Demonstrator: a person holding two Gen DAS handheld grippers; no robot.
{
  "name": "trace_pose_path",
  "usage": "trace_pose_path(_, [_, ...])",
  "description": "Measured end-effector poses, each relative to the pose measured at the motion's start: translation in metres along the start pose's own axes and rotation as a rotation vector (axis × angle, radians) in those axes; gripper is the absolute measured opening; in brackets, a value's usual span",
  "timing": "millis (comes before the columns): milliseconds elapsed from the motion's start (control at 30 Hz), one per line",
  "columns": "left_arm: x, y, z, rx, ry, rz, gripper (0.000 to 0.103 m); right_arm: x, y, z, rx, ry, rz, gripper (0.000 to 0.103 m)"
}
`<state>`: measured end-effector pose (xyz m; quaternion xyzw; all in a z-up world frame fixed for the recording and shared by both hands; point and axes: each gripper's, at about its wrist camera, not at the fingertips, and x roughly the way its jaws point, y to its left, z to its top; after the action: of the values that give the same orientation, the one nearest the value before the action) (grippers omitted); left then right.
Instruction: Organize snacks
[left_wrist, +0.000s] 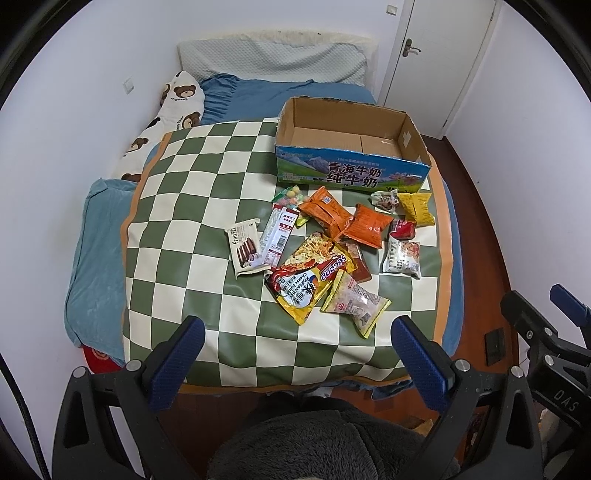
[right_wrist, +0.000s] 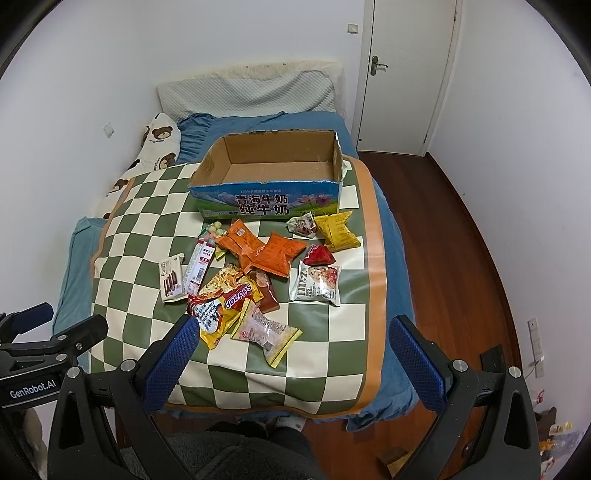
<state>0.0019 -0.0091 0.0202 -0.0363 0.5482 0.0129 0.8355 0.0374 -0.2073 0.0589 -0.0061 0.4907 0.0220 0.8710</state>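
— Right, what's on the mat?

— Item one: cardboard box (right_wrist: 271, 173), open top, nothing in it, standing at the far edge of the checkered mat (right_wrist: 140, 229). Item two: loose snacks in a heap just in front of it. Orange packets (right_wrist: 264, 249) in the middle, yellow packet (right_wrist: 338, 230) to the right near the box, white granola-style bag (right_wrist: 317, 284), Sedaap noodle packet (right_wrist: 221, 306) and a clear-and-yellow bag (right_wrist: 267, 334) nearest me, Franzzi wafer pack (right_wrist: 171, 282) off to the left.

— And your tools?

— Left gripper (left_wrist: 295, 350): jaws spread wide, holding nothing, hanging over the near edge of the mat. Right gripper (right_wrist: 291, 347): same, wide apart, empty, with the clear-and-yellow bag lying between its fingers' line of sight.

— First pick?

— I judge the nearest bag. I'd come down on a crimped end seam, not the puffed middle, so it won't slip or crush, then lift clear of the noodle packet it overlaps before carrying to the box.
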Motion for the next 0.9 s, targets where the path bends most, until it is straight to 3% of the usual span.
trace_pose_path(667, [0.009,-0.005,0.006,-0.013,-0.001,-0.004,0.103,0.006,-0.009,0.005,0.005,0.013,0.036,0.103])
trace_pose_path(833, [0.031,0.002,0.014,-0.057,-0.034,0.061,0.103,0.044,-0.019,0.01,0.013,0.05,0.093,0.103])
trace_pose_path(900, [0.047,0.008,0.022,-0.065,-0.035,0.122,0.103,0.069,-0.021,0.014,0.021,0.075,0.123,0.103])
